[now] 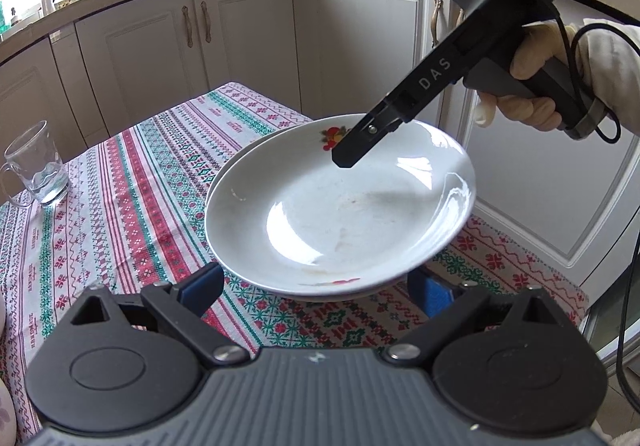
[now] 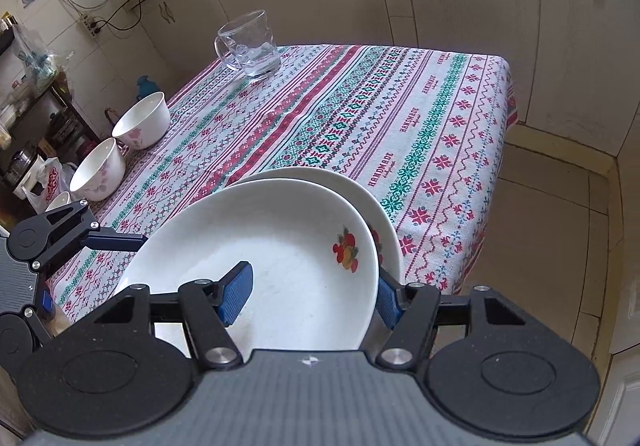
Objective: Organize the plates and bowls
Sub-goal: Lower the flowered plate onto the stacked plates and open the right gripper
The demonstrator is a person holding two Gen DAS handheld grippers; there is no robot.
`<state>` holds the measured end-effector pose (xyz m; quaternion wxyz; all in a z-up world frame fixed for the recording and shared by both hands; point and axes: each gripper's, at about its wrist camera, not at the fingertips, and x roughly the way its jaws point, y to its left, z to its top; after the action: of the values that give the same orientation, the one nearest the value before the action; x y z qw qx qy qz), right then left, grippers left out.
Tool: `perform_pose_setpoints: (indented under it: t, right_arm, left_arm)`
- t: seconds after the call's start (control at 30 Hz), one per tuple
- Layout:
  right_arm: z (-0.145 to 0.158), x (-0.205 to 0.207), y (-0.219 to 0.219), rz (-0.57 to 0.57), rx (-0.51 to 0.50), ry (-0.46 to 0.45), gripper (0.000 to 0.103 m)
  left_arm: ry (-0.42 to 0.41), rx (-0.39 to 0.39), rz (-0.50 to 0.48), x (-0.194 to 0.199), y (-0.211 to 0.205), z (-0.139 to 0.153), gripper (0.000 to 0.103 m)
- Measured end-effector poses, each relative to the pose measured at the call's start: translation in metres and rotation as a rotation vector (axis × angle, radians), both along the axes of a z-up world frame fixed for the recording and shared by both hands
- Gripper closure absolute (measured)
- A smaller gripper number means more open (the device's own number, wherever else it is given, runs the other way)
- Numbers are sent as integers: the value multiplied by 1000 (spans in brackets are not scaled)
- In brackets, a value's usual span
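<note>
My right claw (image 2: 314,296) straddles the top plate's (image 2: 264,246) rim at frame bottom, unclamped; I'd close gently. Left claw (image 1: 316,292) gapes empty.

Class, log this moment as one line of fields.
right claw: straddling top plate rim, not clamped | left claw: open near plates | top plate: over lower plate | bowls: table edge, untouched

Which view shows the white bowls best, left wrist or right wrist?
The right wrist view. Two white bowls with pink flowers stand in plain sight near the left edge of the tablecloth, and the rim of a third peeks out behind the left gripper. The left wrist view shows none clearly.
</note>
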<state>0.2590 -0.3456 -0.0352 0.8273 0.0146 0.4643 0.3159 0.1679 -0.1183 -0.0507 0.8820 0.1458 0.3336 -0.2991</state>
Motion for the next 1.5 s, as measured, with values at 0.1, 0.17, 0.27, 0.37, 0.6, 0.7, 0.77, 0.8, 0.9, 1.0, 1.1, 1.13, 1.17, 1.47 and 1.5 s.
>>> perform_pose_setpoints:
  t: [0.1,0.17,0.27,0.37,0.6,0.7,0.77,0.8,0.9,1.0,1.1,1.13,1.17,1.47,1.5]
  right_arm:
    - [3,-2,0,-7,-6,-5,33]
    - [4,-3,-1,-12,-10,-7,33]
    - [6,-5,-1,-18,-22,-11,33]
    - [8,-7,-1,-24,-29,-14,33]
    - [11,-12,0,-35,-39,-21,30]
    - [12,-13,1,-39,-49,-25,29]
    - [12,-13,2,-39,-51,-25,27]
    - [12,-14,3,-40,-53,-25,25]
    - [13,-16,5,-42,-66,-27,24]
    - [14,-17,7,-45,-83,-30,23]
    - [15,-20,9,-50,-99,-33,22]
    - [15,-20,9,-50,-104,-35,22]
    - [15,-21,10,-53,-109,-37,22]
    - [14,-28,13,-75,-170,-39,19]
    - [15,-29,13,-74,-174,-45,16]
  left_arm:
    - [-1,-6,3,0,1,1,5]
    - [-1,-10,5,1,1,0,5]
    - [0,-12,9,2,3,0,5]
    - [2,-14,11,3,4,-1,5]
    - [14,-20,10,4,4,-3,5]
    - [12,-18,9,4,4,-3,5]
    - [11,-18,10,3,4,-3,5]
    - [11,-20,9,3,5,-3,5]
    - [10,-19,10,3,5,-4,5]
    - [9,-19,11,3,6,-4,5]
    - [10,-21,12,3,6,-4,5]
    - [9,-21,14,3,7,-4,5]
    - [8,-21,14,3,7,-4,5]
    - [1,-31,14,3,8,-4,5]
    - [-2,-39,12,2,9,-4,5]
